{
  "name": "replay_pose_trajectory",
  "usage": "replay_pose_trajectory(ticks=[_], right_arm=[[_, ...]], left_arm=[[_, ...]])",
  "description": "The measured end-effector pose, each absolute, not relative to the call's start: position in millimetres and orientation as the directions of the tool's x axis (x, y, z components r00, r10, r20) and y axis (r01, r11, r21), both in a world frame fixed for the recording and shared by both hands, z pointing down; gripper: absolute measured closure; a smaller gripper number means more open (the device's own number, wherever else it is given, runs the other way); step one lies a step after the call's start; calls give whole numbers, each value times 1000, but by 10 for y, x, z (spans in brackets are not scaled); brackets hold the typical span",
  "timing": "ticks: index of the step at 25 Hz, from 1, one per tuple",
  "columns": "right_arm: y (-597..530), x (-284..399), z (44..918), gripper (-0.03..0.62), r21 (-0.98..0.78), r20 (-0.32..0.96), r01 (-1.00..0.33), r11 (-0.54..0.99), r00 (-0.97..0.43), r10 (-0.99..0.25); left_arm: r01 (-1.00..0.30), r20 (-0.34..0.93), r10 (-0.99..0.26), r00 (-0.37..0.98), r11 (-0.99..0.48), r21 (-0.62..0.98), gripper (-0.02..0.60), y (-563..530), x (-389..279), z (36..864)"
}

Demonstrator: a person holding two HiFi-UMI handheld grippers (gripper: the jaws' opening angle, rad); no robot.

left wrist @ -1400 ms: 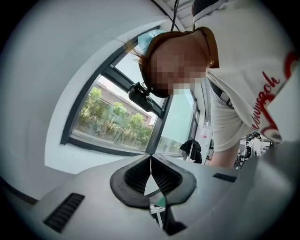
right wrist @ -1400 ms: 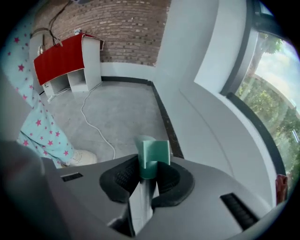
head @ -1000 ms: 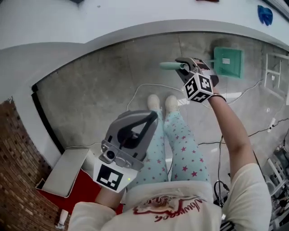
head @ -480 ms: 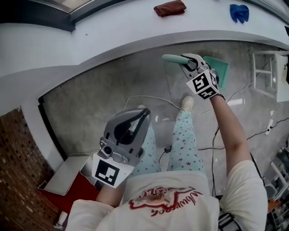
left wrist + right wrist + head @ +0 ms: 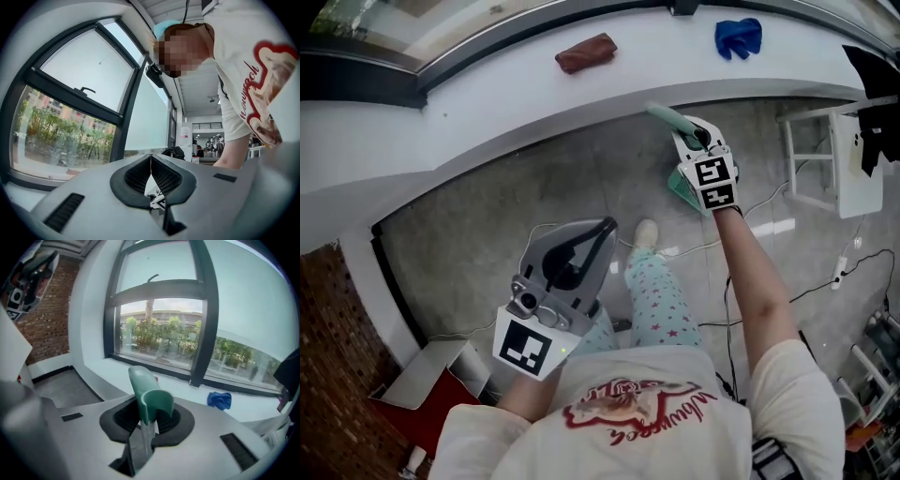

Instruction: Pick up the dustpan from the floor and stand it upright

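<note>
The green dustpan hangs in the air, held by its handle [image 5: 667, 118]. Its pan [image 5: 680, 187] shows just below my right gripper in the head view, well off the grey floor. My right gripper [image 5: 701, 139] is shut on that handle; in the right gripper view the green handle grip [image 5: 149, 397] sticks up from between the jaws. My left gripper [image 5: 602, 228] is held at waist height at the left, its jaws [image 5: 150, 161] closed together with nothing between them.
A white windowsill [image 5: 487, 103] runs along the far wall with a brown cloth [image 5: 586, 52] and a blue cloth [image 5: 738, 37] on it. A white stand [image 5: 825, 155] is at the right. White cables [image 5: 712, 246] lie on the floor. A red and white box [image 5: 422, 384] sits at lower left.
My right gripper has lifted the dustpan up and carried it toward the windowsill, rolling as it went. The person has stepped forward, and the left gripper has come along with them.
</note>
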State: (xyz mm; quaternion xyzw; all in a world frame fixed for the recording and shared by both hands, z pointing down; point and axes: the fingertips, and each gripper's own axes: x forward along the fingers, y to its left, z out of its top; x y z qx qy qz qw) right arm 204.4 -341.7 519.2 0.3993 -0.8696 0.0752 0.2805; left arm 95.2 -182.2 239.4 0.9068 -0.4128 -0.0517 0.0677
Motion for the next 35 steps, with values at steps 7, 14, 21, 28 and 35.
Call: replay_pose_trajectory(ticks=[7,14,21,28,35], right_arm=[[-3720,2920,5093,516,48,493,-899,436,-358,-793],[-3805,3260,5017,517,5,462,-973,231,-202,-863],[-3985,3345,4946,517,-38,424,-993,112,-117,-898],[-4168,3184,4906,517,-16,391,-992,126,-122,-912],[-4113,3224,4907,517,17,363,-991,131,-116,-925]], left_arm=[[-694,5,-701,713,-705,144,561,-1912,1588,2356],[-668,13,-673,739,-730,148,561,-1900,1766,2360],[-670,21,-676,737,-726,157,561,-1891,1739,2382],[-673,32,-677,736,-724,153,561,-1855,1697,2388],[-689,33,-693,720,-707,160,561,-1836,1693,2474]])
